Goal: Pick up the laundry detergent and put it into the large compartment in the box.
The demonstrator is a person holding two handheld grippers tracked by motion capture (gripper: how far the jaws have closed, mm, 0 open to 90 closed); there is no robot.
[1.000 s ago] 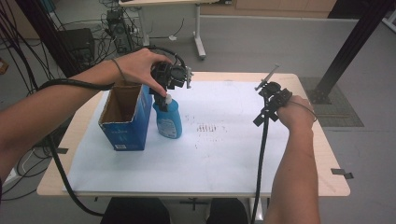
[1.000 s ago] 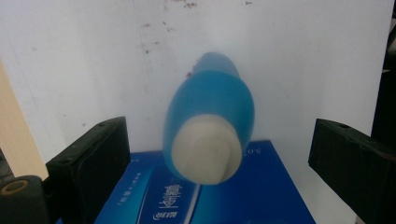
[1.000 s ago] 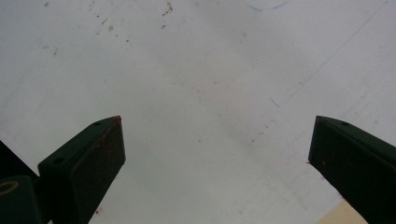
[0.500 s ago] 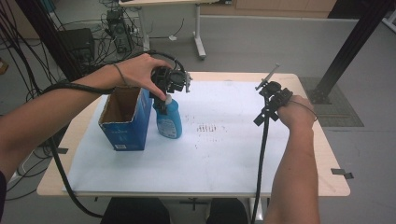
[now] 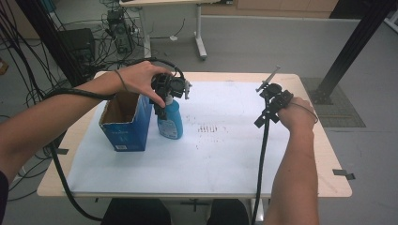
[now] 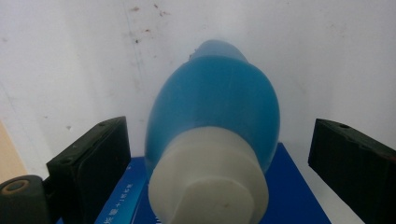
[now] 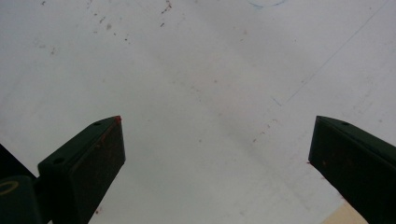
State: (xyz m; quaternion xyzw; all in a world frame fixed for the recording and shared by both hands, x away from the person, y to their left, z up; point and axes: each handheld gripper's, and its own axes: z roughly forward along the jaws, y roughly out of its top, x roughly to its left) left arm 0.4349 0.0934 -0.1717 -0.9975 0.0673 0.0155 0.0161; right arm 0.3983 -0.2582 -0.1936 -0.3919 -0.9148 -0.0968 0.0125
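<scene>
White-covered table (image 5: 220,159), grey floor, both grippers' fingers spread, blue bottle (image 5: 171,119) between left's.

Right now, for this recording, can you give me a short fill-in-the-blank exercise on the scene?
1. The left gripper has its jaws ____ on either side of the blue bottle.
2. The bottle's cap is ____ in colour.
3. In the high view, the bottle stands just right of an open blue ____.
4. The right gripper holds ____.

Missing words: open; white; box; nothing

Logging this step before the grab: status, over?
Left gripper open, jaws straddling blue bottle, no contact. Right gripper open, over white mat. Cardboard box close beside bottle.
</scene>
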